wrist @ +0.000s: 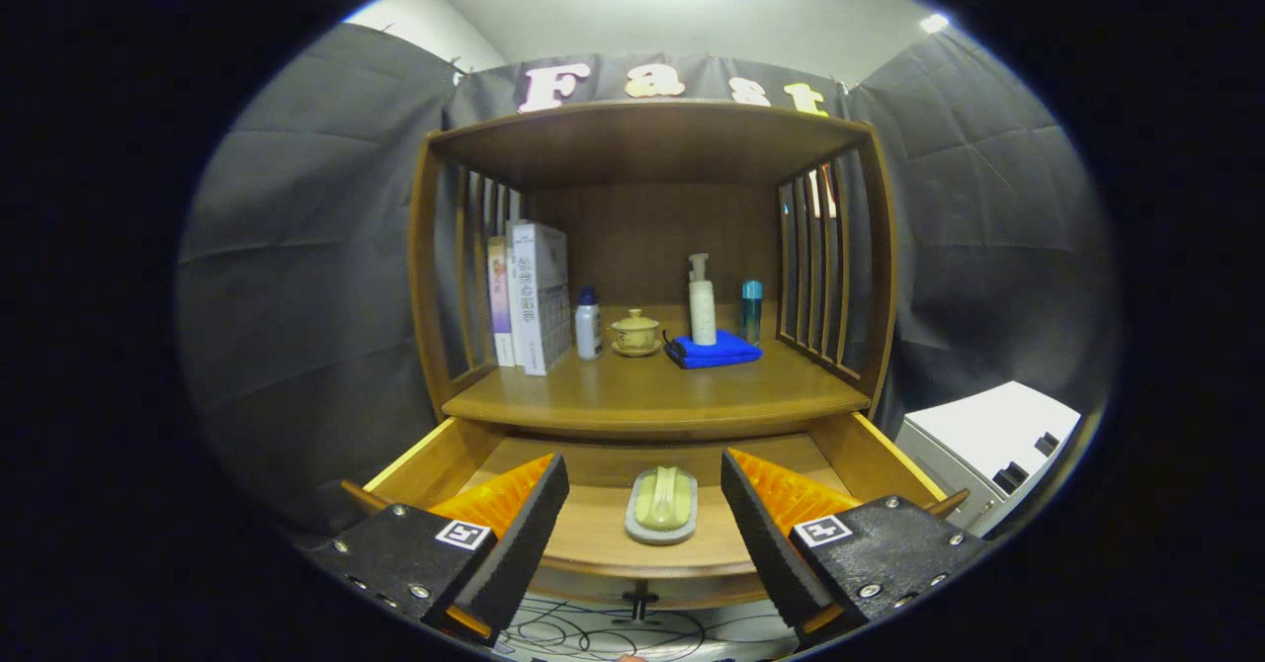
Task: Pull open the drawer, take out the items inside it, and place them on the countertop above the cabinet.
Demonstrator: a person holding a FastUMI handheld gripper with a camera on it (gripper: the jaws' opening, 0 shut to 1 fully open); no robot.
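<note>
Hovering wide open above the pulled-out drawer point(593, 524), claw point(644, 524) empty, both fingers point(519, 534) spread apart with nothing between the pads. Lying flat on the drawer floor, just ahead of and between the fingertips: a pale green item in a grey dish point(661, 506), apparently the thing to lift out. Probably best approached straight down and centred, fingers straddling the dish across its narrow width, closing slowly so the shallow rim does not skid on the smooth wood; worth keeping clear of the drawer front and its small dark knob point(639, 603) below. After the grip, lifting high enough to pass the table edge point(652, 410) before moving forward. Bare space on the table front, near the edge; farther back stand books point(534, 296), a small white bottle point(588, 324), a lidded cup on a saucer point(635, 333), a pump bottle point(702, 301) on a folded blue cloth point(714, 350), and a blue bottle point(752, 308) beside it. Wooden cabinet with slatted sides and a top board, dark cloth walls all round, a white appliance point(988, 445) off to the right, bright ceiling light overhead.
</note>
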